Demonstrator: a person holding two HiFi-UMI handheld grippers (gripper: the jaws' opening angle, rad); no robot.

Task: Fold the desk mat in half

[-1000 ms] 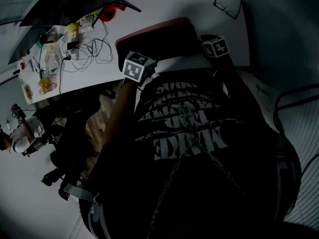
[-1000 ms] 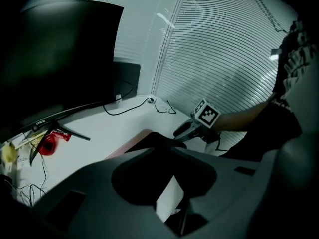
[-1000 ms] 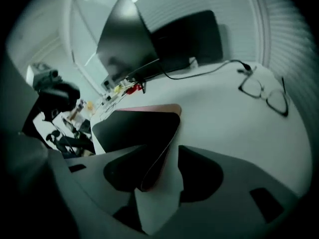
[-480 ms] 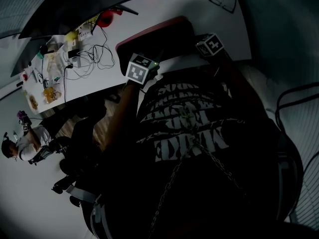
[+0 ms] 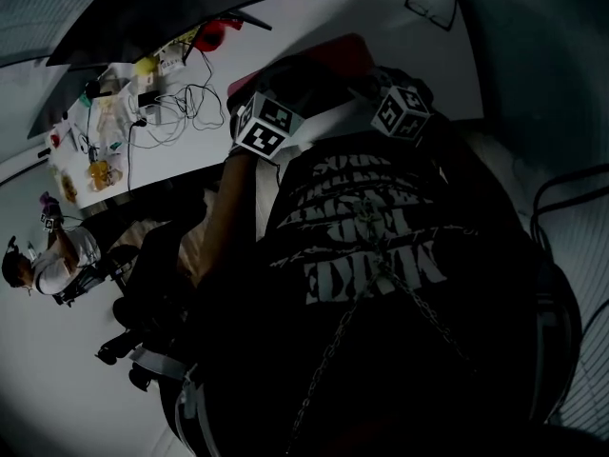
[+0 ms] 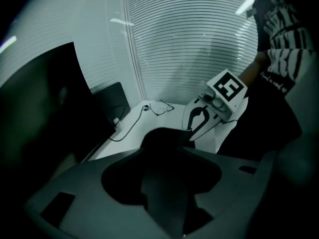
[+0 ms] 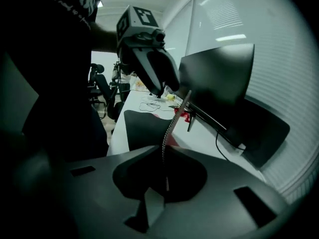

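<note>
The desk mat is dark on top with a red underside and lies on the white desk. Its near edge is lifted off the desk. My left gripper holds that edge at the left, and its jaws are opening with the dark mat still between them. My right gripper is at the edge's right end, its jaws closing onto the mat. The thin edge runs from my right gripper up to my left gripper. My right gripper also shows in the left gripper view.
A dark monitor stands along the desk's far side. Tangled cables and small clutter lie left of the mat, and glasses lie at the far right. A person sits at the lower left near office chairs.
Both grippers have risen a little with the mat's near edge. The mat no longer lies flat, and more of its red underside shows at the far side.
</note>
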